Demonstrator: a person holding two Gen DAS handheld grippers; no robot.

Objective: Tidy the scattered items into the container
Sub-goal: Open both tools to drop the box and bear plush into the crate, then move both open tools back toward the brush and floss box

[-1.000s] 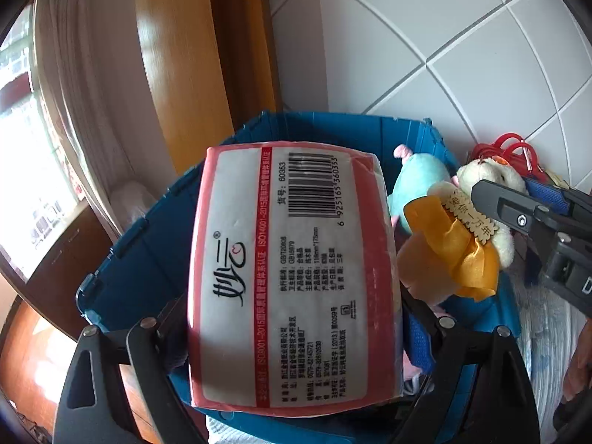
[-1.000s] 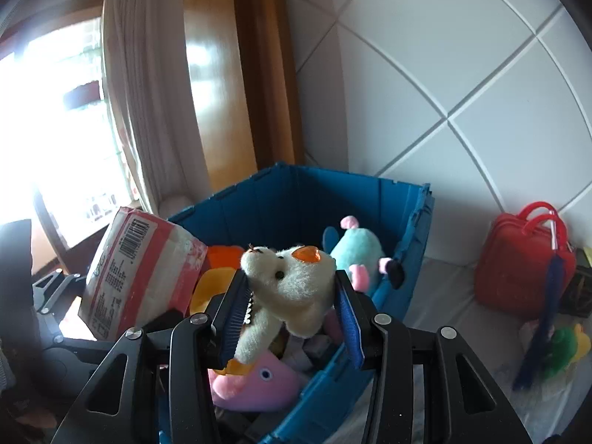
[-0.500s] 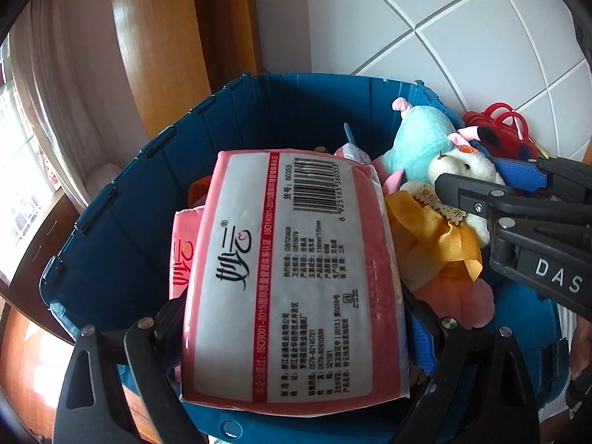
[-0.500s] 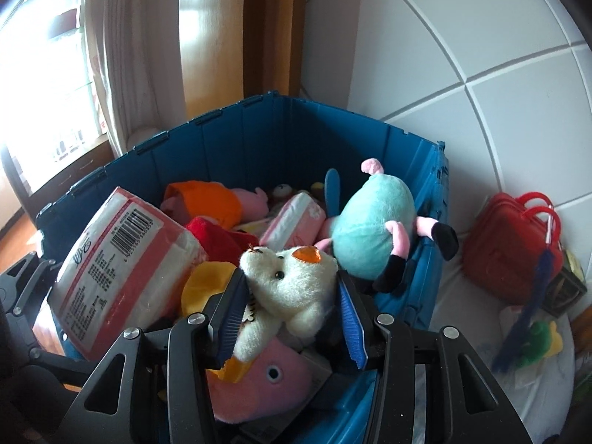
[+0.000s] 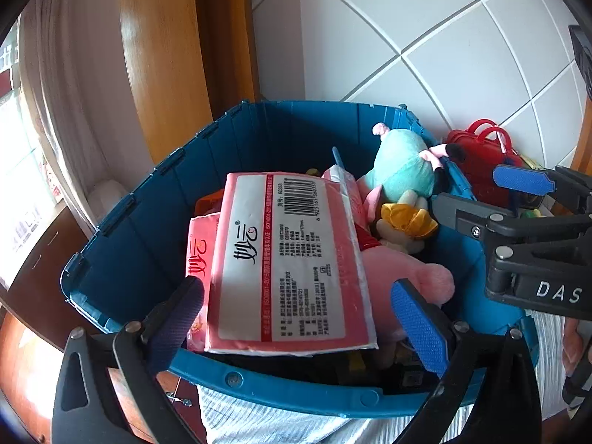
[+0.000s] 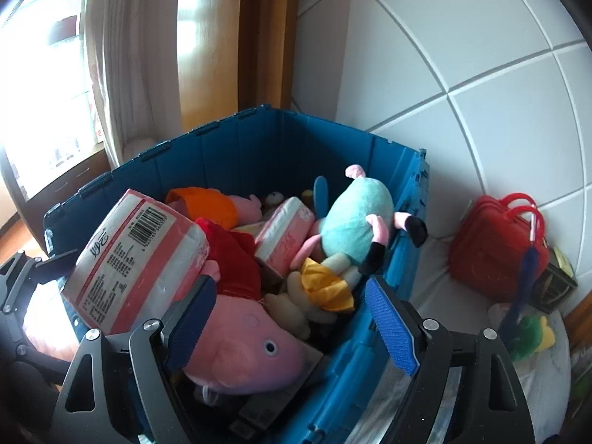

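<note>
A blue plastic crate (image 5: pixel 259 140) (image 6: pixel 251 140) holds several plush toys and tissue packs. A large pink tissue pack (image 5: pixel 288 266) (image 6: pixel 137 255) lies on top inside it, free of my left gripper (image 5: pixel 299 314), which is open just above the near rim. A white plush with a yellow dress (image 5: pixel 407 222) (image 6: pixel 325 288) lies in the crate beside a teal plush (image 5: pixel 403 166) (image 6: pixel 355 222) and a pink pig plush (image 6: pixel 244 351). My right gripper (image 6: pixel 292 318) is open and empty above the crate's near right corner.
A red toy bag (image 6: pixel 495 248) (image 5: pixel 481 151), a green plush (image 6: pixel 529 336) and a dark box (image 6: pixel 555 285) lie on the white cloth right of the crate. A tiled wall stands behind. A curtain and wooden frame are at the left.
My left gripper opened and let the tissue pack drop into the crate. My right gripper opened and released the white plush, which now lies in the crate. Both grippers drew back.
</note>
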